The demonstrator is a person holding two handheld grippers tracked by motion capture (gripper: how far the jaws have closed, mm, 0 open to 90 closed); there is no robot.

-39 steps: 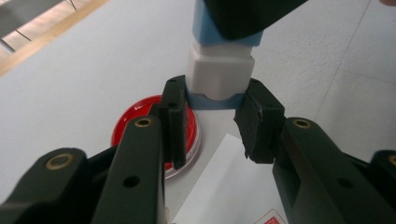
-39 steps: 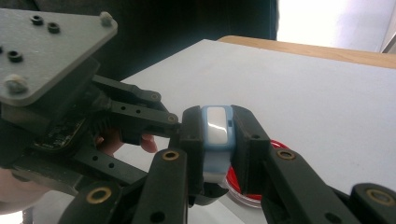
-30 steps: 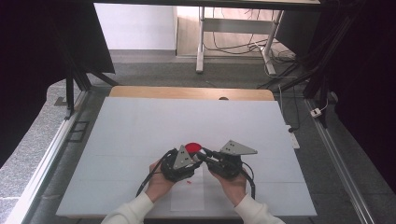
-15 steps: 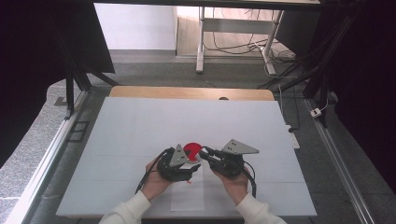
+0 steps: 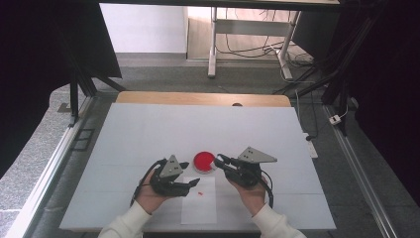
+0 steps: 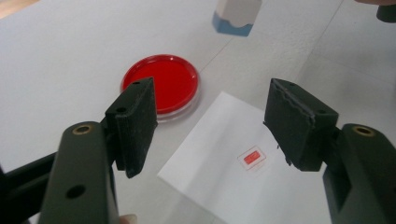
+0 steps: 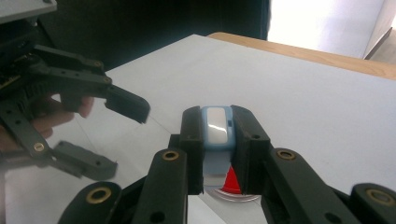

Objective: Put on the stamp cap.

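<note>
Stamping looks to be the step in hand: the right gripper [image 7: 218, 154] has its jaws clamped on a small blue-and-white stamp [image 7: 217, 125], poised over the red ink pad [image 5: 204, 160] at mid-frame of the high view. The left gripper [image 5: 190, 184], whose jaws have just been opening and hold nothing, hovers over the white paper [image 6: 233, 182] with its red mark [image 6: 252, 157]. Next likely comes pressing the stamp squarely into the pad.

Tongs [image 7: 218, 154] clamp blue-white stamp [image 7: 216, 128] — above red pad [image 7: 232, 183].
</note>
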